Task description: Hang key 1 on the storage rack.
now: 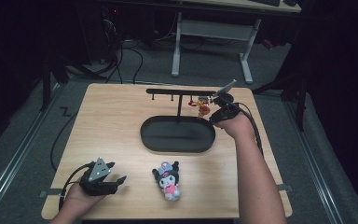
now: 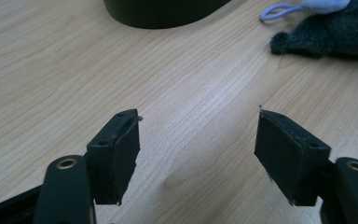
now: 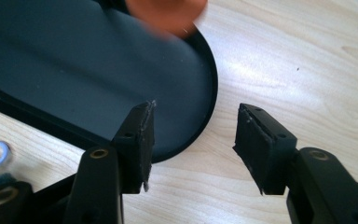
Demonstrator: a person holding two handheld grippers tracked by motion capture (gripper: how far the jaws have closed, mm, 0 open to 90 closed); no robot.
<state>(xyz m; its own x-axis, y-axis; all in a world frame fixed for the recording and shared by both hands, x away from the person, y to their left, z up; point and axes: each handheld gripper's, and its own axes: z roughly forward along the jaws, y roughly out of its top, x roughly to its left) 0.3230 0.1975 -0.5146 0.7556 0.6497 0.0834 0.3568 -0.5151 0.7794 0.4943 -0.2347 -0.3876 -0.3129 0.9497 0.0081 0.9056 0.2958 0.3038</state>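
low in the frame, left gripper [image 1: 114,179] rests wide open, empty, beside the plush toy [image 1: 168,180] — free for it; right gripper [image 1: 213,111], half open, holds nothing, orange charm [image 1: 203,108] hanging on the rack [image 1: 179,92].

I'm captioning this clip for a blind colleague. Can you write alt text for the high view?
A person's right gripper is at a small orange charm hanging from a black rack with an oval tray base. The left gripper rests open near the wooden table's front edge, beside a dark plush toy.
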